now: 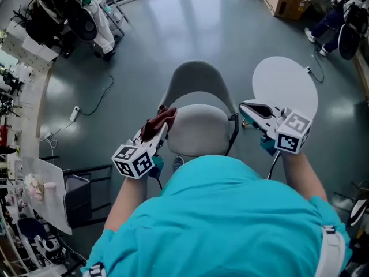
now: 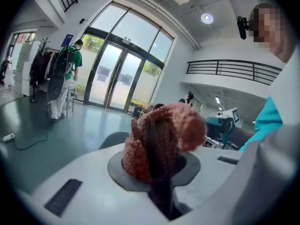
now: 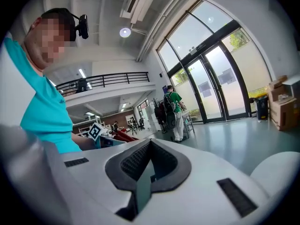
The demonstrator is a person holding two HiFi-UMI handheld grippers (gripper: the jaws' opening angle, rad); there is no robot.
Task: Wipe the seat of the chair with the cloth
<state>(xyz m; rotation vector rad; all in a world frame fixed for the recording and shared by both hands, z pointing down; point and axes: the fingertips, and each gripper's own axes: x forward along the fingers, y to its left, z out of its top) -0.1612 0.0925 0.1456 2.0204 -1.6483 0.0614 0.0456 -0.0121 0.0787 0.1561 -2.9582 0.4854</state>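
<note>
Head view: cloth held at chair seat

Left gripper point(image 1: 157, 133) is clamping a bunched reddish-brown cloth point(image 1: 159, 121) by the left edge of the grey chair seat point(image 1: 199, 130). Right gripper point(image 1: 249, 108) is hovering right of the seat, jaws together, empty.

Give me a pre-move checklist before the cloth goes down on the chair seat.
1. Cloth gripped: ok. The left gripper is shut on the cloth, which bunches out past its fingers.
2. Right gripper free: ok. The right gripper is shut with nothing in it.
3. Seat bare: ok. Nothing lies on the visible part of the seat; the person's body hides its near edge.
4. Cloth on the seat: not ok. It is by the seat's left edge, and the left gripper points across the room, not down.
5. Right gripper out of the way: ok. It is off to the seat's right, by the round table.
</note>
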